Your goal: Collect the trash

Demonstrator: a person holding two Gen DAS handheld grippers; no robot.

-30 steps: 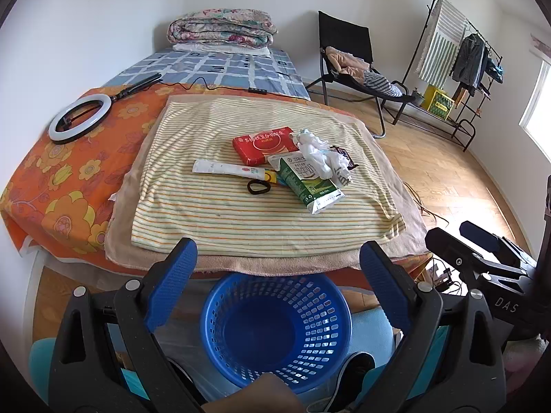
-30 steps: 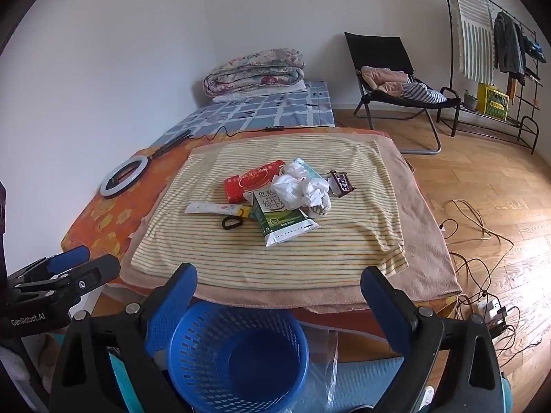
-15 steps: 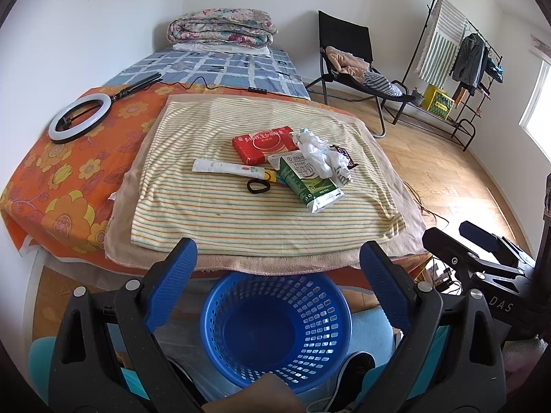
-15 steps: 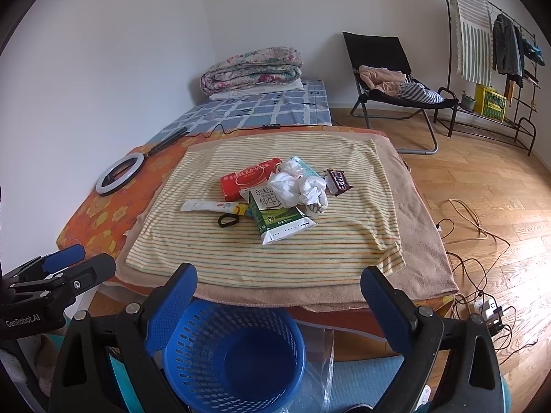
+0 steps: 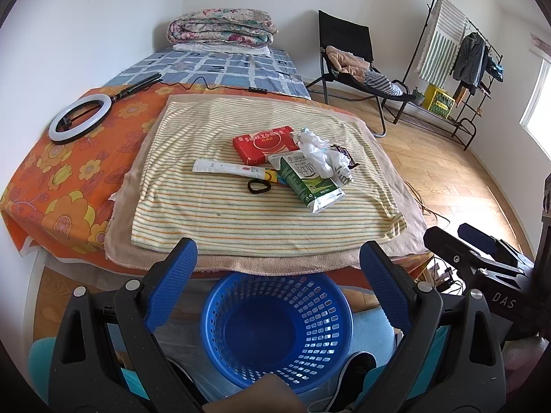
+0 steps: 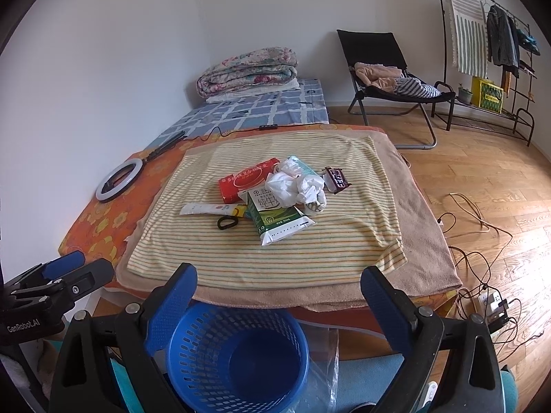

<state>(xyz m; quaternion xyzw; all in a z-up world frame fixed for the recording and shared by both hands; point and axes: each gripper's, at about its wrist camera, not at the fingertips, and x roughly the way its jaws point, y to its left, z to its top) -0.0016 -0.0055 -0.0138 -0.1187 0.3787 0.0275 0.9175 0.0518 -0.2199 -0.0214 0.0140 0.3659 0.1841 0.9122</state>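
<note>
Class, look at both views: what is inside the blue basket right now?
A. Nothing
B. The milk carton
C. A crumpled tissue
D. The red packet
A: the basket shows only its bare blue bottom in both views, while the milk carton, the tissue and the red packet all lie on the striped cloth.

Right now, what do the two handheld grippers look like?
Both the left gripper and the right gripper have black frames, silver bolts and textured blue finger pads. The right one reads DAS; the left one reads GenRobot.AI.
</note>
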